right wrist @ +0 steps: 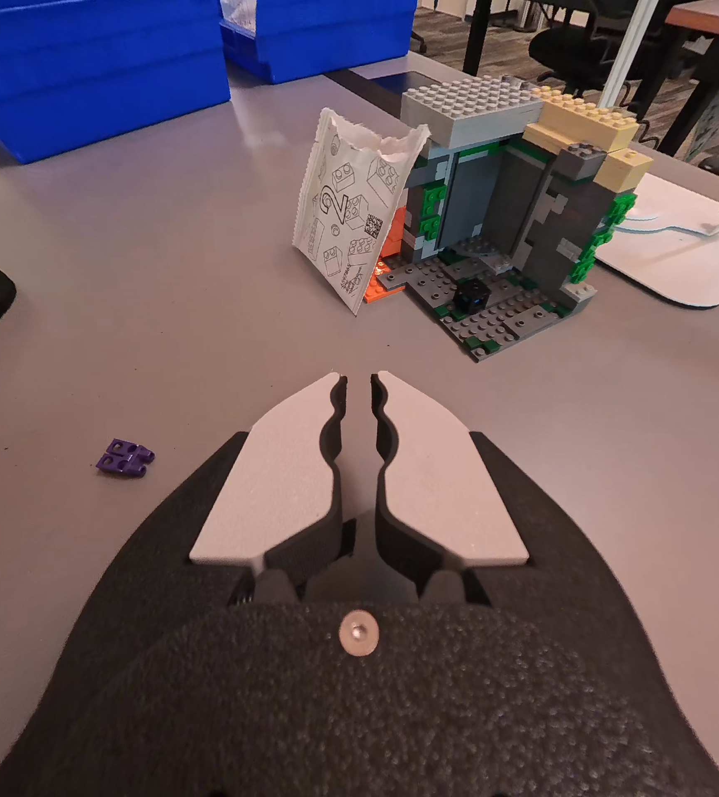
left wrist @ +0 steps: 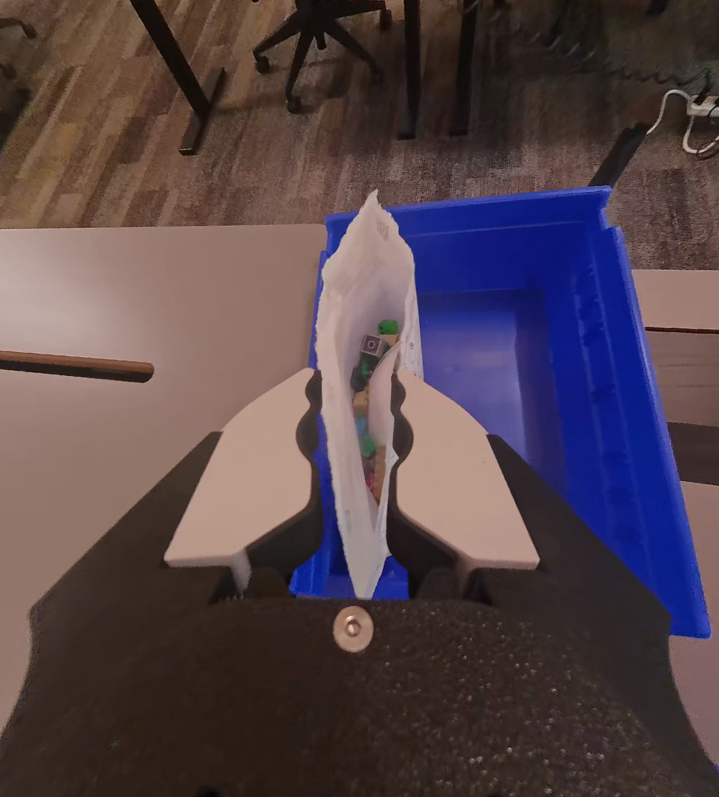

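Left wrist view: the left hand-held gripper has a white paper bag of small bricks standing between its fingers above a blue bin; contact looks loose, so it could slip. The right hand-held gripper, slightly parted and empty, hovers over the bench, brick model ahead.

- table is carrying blue bins, a brick model, a purple piece;
- a printed bag is leaning against the model;
- a white board is lying beyond it
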